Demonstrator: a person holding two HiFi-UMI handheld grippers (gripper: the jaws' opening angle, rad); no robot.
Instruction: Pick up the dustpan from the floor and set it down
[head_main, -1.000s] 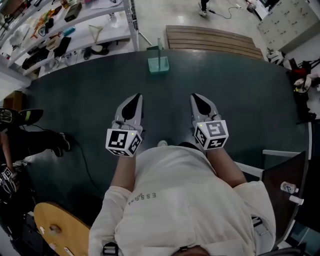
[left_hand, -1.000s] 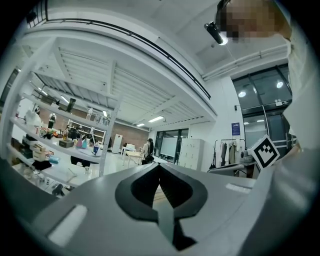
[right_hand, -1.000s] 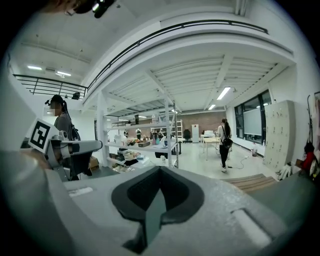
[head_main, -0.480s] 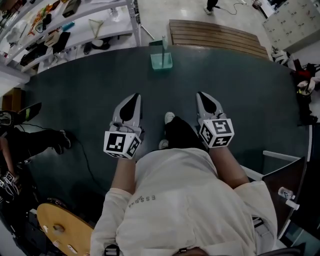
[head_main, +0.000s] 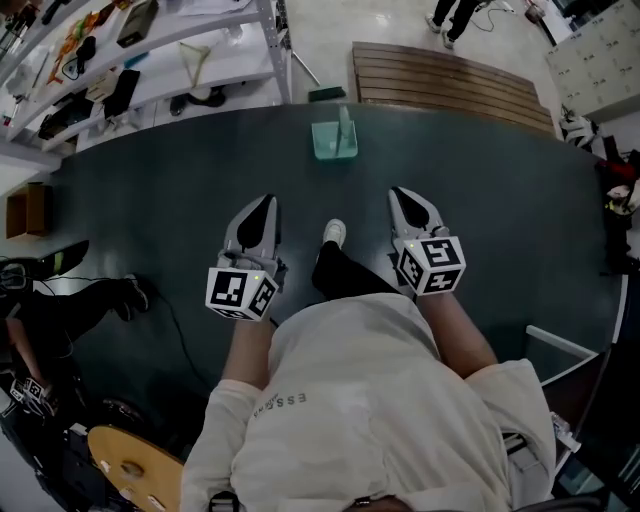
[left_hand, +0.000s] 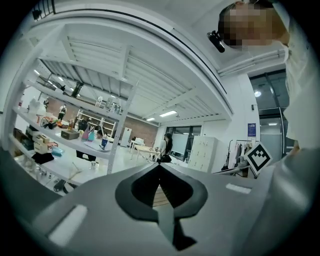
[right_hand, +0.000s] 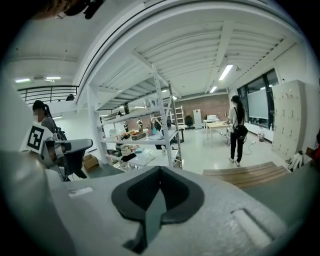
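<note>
The dustpan (head_main: 334, 140), pale teal with an upright handle, stands on the dark green floor mat (head_main: 180, 190) ahead of me, near the mat's far edge. My left gripper (head_main: 266, 201) and right gripper (head_main: 397, 192) are held side by side at waist height, well short of the dustpan and on either side of its line. Both are shut with nothing between the jaws. In the left gripper view the gripper (left_hand: 159, 164) points level into the room, and in the right gripper view the gripper (right_hand: 159, 169) tilts slightly down. Neither of these two views shows the dustpan.
A white shelving rack (head_main: 150, 45) with clutter stands at the far left and a slatted wooden platform (head_main: 450, 80) lies just behind the dustpan. My white shoe (head_main: 334, 233) is stepping forward between the grippers. A seated person (head_main: 70, 300) and a round wooden top (head_main: 130, 468) are at the left.
I have walked forward: the dustpan has come nearer and sits lower in the head view, and a leg and shoe now show between the grippers. Both grippers stayed shut and empty.
</note>
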